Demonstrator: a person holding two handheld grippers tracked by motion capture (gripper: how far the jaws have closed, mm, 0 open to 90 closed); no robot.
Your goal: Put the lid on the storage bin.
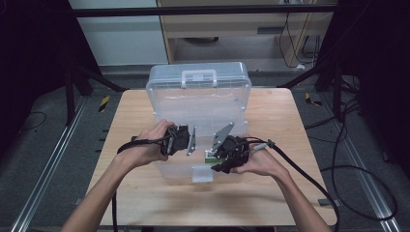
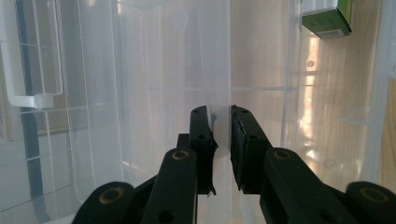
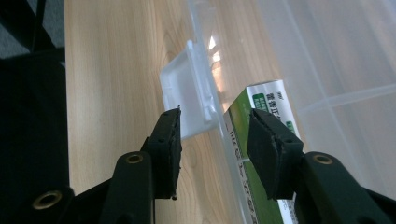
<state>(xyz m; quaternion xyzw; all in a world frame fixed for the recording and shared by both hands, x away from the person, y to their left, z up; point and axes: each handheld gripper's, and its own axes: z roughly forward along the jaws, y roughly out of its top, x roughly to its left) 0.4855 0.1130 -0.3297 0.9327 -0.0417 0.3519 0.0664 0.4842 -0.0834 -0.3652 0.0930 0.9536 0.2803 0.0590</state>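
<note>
We're working at the clear plastic storage box (image 1: 198,96), which is sitting on the wooden table (image 1: 270,193) with its lid (image 1: 199,84) swung up and standing open at the far side. Our left gripper (image 2: 219,121) is clenching a see-through wall of that box between its 2 pads, and it looks like we're doing this to steady the box while the other hand works. In the high view the left gripper (image 1: 186,140) is sitting at the box's middle, jaws turned inward.

Our right gripper (image 3: 215,135) is standing released, pads pressing on nothing: 1 jaw is hanging outside the front wall by the white latch tab (image 3: 187,93), the other is sitting inside, over the green and white carton (image 3: 268,121). That carton is lying on the box floor, tight against the front wall near the latch; in the left gripper view the carton (image 2: 327,21) is showing as a green corner at the top right. We judge the carton is already lodged inside and the right hand is free to clear out.

The table is pale wood grain, bare around the box. Around it, a dark floor with metal rails (image 1: 43,179), looping black cables (image 1: 358,183), and a wooden cabinet (image 1: 232,29) behind.
</note>
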